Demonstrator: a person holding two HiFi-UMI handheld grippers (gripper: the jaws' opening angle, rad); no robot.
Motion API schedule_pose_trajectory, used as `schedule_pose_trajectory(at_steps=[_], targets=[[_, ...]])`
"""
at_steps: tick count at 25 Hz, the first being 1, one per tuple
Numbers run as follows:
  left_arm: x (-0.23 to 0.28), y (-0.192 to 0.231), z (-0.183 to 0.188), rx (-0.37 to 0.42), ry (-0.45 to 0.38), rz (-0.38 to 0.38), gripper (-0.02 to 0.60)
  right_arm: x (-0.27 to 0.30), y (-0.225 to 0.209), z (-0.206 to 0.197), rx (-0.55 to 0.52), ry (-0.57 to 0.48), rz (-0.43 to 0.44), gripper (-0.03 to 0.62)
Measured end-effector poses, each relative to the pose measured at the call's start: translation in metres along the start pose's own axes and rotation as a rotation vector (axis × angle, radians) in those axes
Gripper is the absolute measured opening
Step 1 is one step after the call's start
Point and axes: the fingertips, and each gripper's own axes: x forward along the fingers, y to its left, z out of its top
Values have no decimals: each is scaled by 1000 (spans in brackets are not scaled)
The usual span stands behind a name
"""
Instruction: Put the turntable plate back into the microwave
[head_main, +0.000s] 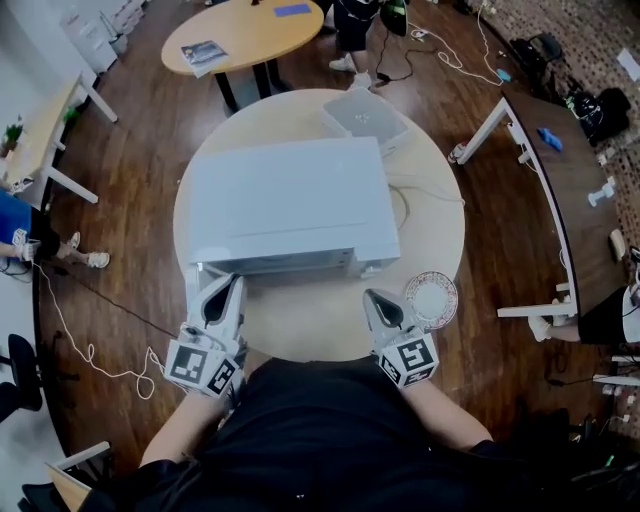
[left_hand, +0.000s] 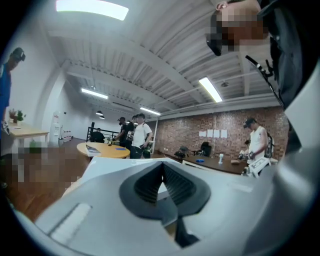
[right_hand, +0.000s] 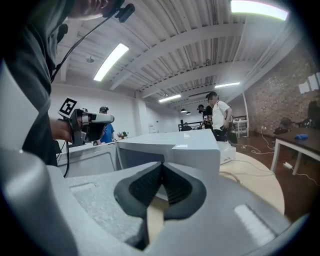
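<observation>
A white microwave (head_main: 290, 205) stands in the middle of a round beige table (head_main: 440, 230). The turntable plate (head_main: 431, 298), clear glass with a patterned rim, lies flat on the table by the microwave's front right corner. My left gripper (head_main: 222, 288) hovers at the front left corner, shut (left_hand: 162, 167) and holding nothing. My right gripper (head_main: 375, 298) is at the front right, just left of the plate, shut (right_hand: 162, 167) and holding nothing. In the right gripper view the microwave (right_hand: 175, 147) is straight ahead, and a white panel (right_hand: 92, 160) to its left looks like its door swung open.
A smaller white box (head_main: 365, 118) sits behind the microwave, and a white cable (head_main: 425, 190) runs across the table. A yellow round table (head_main: 245, 35) stands farther back, with desks (head_main: 560, 190) to the right. People stand in the room's background (left_hand: 140, 137).
</observation>
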Motion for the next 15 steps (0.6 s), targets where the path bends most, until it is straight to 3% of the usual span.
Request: schedule_pose_trajectory(at_steps=[10,15], targets=[[-1,-18,-15,-56,1,-169,3,-19,20,16,-35,-21,-105,2],[0,-26,-5,-52,-11,-233,3,-34,21,26,-144,-33,-150,2]])
